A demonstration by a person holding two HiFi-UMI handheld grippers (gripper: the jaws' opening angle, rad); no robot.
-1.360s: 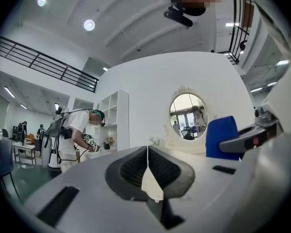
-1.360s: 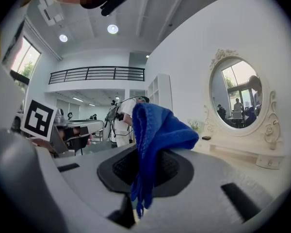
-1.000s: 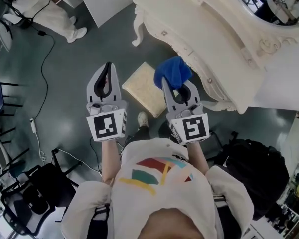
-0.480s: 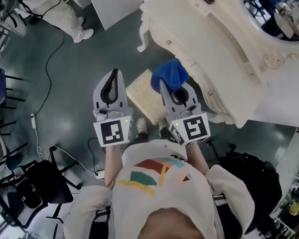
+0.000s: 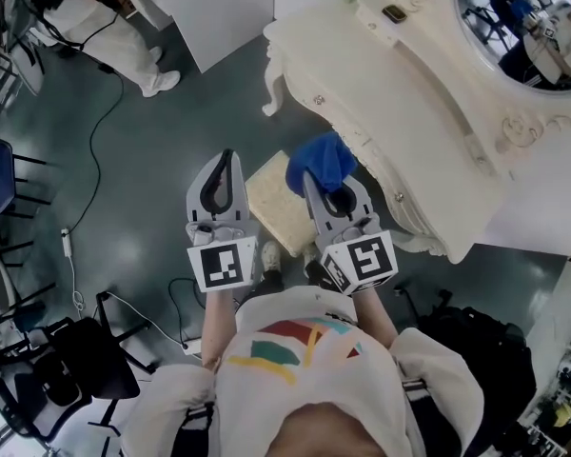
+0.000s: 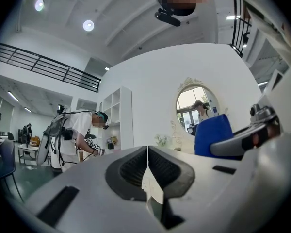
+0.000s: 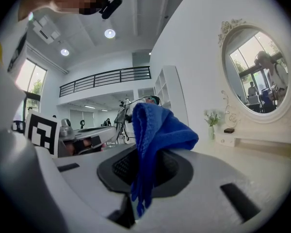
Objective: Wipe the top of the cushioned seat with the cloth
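Right hand-held gripper point(image 7: 143, 174) is clamped tight on the bunched blue terry cloth point(image 7: 157, 127). Left hand-held gripper point(image 6: 147, 165) is pressed together with nothing in it. Below and between them, the cream square cushioned seat point(image 5: 278, 213) stands on the grey floor point(image 5: 143, 169).

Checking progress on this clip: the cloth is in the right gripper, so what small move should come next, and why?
Probably lower the right gripper and tip it down, bringing the cloth onto the seat. The cloth is already clamped in its jaws, yet its view looks out level, not down, and the seat lies below.
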